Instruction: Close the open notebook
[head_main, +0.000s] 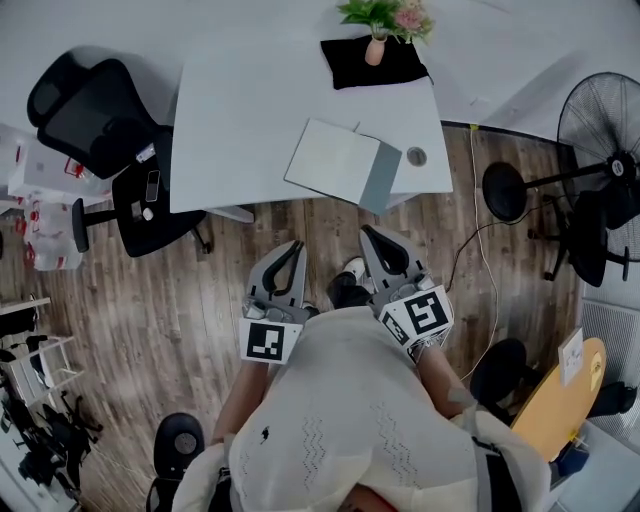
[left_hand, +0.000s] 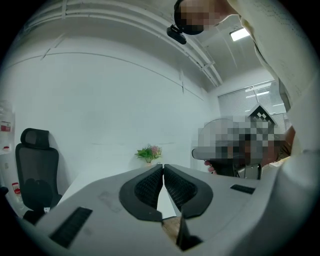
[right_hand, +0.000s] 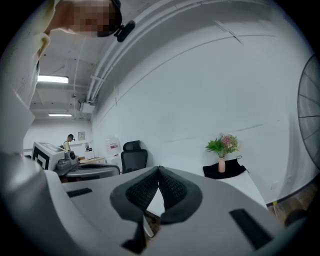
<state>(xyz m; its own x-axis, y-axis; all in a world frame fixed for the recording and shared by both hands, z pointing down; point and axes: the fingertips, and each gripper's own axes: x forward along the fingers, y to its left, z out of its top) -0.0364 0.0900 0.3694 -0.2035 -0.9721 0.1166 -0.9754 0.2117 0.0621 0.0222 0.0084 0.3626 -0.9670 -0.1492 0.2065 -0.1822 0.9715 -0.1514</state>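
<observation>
The notebook (head_main: 340, 163) lies on the white table (head_main: 240, 110) at its near edge, a pale page up and a grey leaf angled down at its right side, partly over the edge. My left gripper (head_main: 293, 244) and right gripper (head_main: 371, 231) hang side by side over the wooden floor, short of the table and apart from the notebook. In the left gripper view the jaws of the left gripper (left_hand: 163, 165) meet at the tips with nothing between them. The right gripper (right_hand: 159, 168) in its own view is likewise shut and holds nothing.
A vase of flowers (head_main: 377, 38) stands on a black cloth (head_main: 375, 63) at the table's far side. A small round grommet (head_main: 417, 156) sits by the notebook. A black office chair (head_main: 110, 150) is left of the table, a floor fan (head_main: 605, 160) to the right.
</observation>
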